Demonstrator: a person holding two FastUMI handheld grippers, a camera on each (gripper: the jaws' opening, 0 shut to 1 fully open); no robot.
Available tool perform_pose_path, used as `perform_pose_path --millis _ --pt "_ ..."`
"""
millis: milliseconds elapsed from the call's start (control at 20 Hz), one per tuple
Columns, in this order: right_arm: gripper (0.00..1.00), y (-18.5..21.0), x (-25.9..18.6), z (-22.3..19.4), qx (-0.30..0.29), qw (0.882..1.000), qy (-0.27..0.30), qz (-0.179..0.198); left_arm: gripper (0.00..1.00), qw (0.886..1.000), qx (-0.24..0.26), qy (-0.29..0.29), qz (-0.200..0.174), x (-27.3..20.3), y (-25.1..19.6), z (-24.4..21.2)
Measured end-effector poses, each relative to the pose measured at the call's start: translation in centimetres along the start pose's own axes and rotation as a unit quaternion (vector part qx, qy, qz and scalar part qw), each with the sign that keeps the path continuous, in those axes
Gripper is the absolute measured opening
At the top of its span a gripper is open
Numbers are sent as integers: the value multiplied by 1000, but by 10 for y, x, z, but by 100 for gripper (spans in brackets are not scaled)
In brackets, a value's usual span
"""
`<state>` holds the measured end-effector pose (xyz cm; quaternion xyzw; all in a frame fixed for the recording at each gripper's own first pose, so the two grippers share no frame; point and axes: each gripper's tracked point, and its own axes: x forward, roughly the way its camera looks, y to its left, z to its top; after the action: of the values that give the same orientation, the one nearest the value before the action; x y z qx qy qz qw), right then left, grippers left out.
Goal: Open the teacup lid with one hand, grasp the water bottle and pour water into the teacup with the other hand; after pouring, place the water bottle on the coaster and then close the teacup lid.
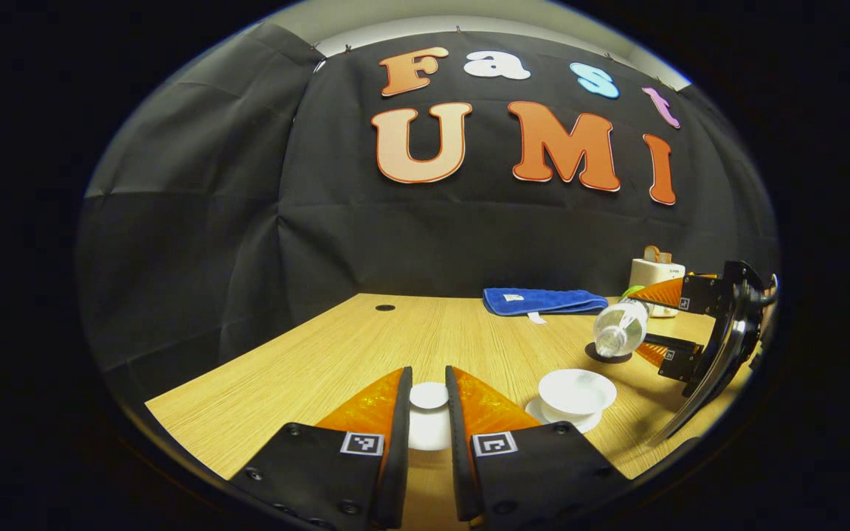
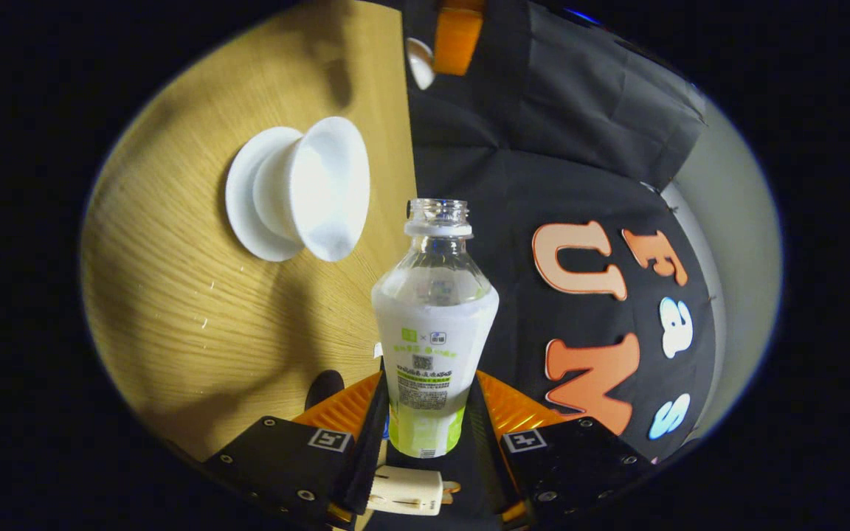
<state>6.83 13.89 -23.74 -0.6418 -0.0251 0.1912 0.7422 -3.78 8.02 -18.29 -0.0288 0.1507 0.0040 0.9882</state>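
dim booth, soft shadows on the table (image 1: pixel 336 354), edges bent, perhaps blurred.

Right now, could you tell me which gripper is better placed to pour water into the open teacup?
The right gripper: it is shut on the uncapped water bottle, tilted toward the teacup. The left gripper is occupied, shut on the lid.

The teacup (image 1: pixel 577 393) stands on its saucer (image 1: pixel 543 410) on the table (image 1: pixel 336 354), with the folded towel (image 1: pixel 543 300) behind it.
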Motion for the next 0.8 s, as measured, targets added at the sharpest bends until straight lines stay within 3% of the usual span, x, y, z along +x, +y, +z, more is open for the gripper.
perform_pose_path --millis 150,250,300,550,800 --pt "63 -17 0 -4 99 995 22 -9 30 1000 -2 -2 -13 1 -11 5" --pt "60 -31 -1 1 167 985 24 -21 27 1000 -3 -2 -20 2 -18 7" --pt "60 -42 0 -1 203 979 25 -26 30 1000 -2 -3 -22 1 -20 8" --pt "60 -62 4 -30 374 927 33 -22 30 1000 0 -3 -24 0 -27 10" --pt "60 -72 4 -45 479 877 34 -21 30 1000 1 -2 -19 -3 -27 11"
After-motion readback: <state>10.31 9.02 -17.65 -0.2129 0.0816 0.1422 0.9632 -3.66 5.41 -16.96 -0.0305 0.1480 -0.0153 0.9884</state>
